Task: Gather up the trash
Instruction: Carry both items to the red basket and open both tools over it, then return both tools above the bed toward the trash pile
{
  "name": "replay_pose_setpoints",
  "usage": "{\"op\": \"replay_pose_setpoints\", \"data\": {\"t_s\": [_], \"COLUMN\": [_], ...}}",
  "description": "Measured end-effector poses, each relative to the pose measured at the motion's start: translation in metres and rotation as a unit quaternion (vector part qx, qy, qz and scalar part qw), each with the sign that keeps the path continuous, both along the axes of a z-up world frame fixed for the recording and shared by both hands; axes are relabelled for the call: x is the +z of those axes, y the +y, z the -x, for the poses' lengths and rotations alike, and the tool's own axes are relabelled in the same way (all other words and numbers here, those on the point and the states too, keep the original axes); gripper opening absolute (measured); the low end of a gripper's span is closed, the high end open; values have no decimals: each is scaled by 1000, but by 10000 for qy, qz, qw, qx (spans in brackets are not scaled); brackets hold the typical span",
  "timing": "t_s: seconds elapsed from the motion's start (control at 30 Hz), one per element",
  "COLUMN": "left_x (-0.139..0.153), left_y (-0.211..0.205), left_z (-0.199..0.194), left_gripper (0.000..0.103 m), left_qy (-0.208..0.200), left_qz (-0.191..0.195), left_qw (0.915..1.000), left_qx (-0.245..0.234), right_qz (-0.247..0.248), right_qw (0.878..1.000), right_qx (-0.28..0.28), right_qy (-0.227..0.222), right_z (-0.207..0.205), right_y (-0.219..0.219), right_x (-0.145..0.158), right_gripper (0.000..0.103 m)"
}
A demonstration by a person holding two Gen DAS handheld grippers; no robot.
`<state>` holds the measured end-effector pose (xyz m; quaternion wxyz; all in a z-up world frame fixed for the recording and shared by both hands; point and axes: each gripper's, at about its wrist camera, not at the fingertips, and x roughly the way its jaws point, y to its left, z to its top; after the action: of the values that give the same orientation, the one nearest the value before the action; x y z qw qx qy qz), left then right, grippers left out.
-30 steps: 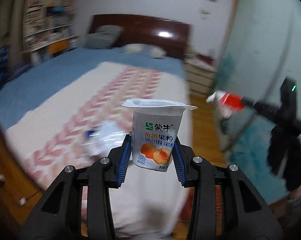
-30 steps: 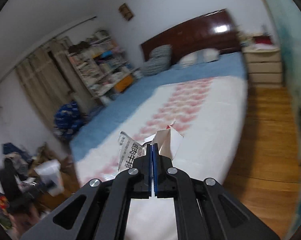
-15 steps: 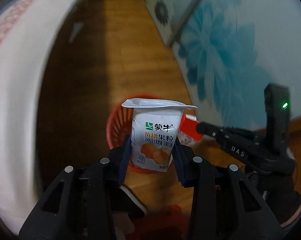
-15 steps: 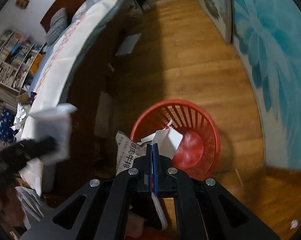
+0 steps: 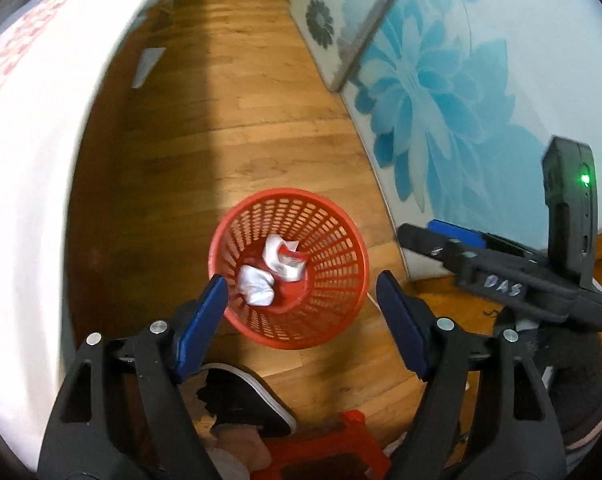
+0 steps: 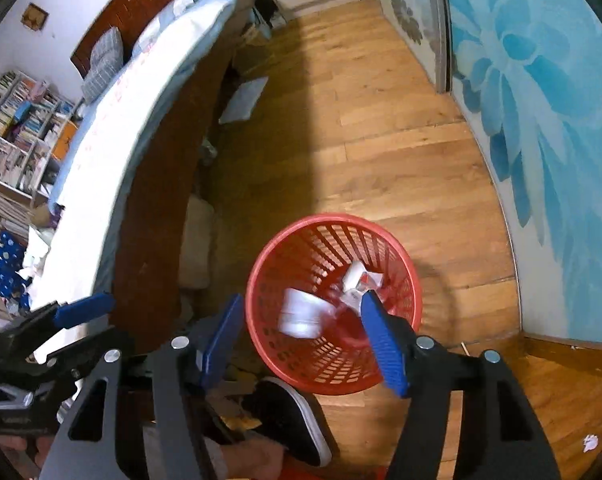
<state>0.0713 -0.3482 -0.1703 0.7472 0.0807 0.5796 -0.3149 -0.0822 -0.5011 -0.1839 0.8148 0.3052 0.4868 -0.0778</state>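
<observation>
Both grippers are hanging above a red basket that is standing on the wooden floor between the bed and a wall with a blue flower pattern. The left gripper is holding nothing, its blue-padded jaws spread wide apart, with the near rim of the basket showing in the gap between them. The right gripper is likewise gaping open and empty above the basket, its right pad overlapping the basket's inside in its own view. In the left wrist view it is reaching in from the side of the flowered wall, level with the basket's rim.

Inside the basket a white yogurt cup is lying on its side, blurred, and just beside it, toward the flowered wall, a crumpled red-and-white carton is resting against the mesh. A dark shoe with a white sole is sitting on the floor on the near side of the basket, almost touching its base. A small white scrap is lying on the floor well away from the basket, close to the flowered wall.
</observation>
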Motion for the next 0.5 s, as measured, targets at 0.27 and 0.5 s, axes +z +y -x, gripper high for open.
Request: {"op": "replay_pose_setpoints", "data": {"t_s": [0.27, 0.5], "left_x": [97, 182], "left_y": [107, 238], "left_z": [10, 39], "left_gripper": [76, 81], "left_qy": [-865, -1794], "left_qz": [144, 113], "left_qw": [9914, 9652], "left_qx": [975, 1902], "right_qz": [173, 690], "right_qw": [9928, 9735], "right_qx": [28, 844], "right_qy": [-1187, -2011], "right_z": [15, 12], "right_y": [59, 164], "right_x": [125, 230], "right_gripper": [59, 60]}}
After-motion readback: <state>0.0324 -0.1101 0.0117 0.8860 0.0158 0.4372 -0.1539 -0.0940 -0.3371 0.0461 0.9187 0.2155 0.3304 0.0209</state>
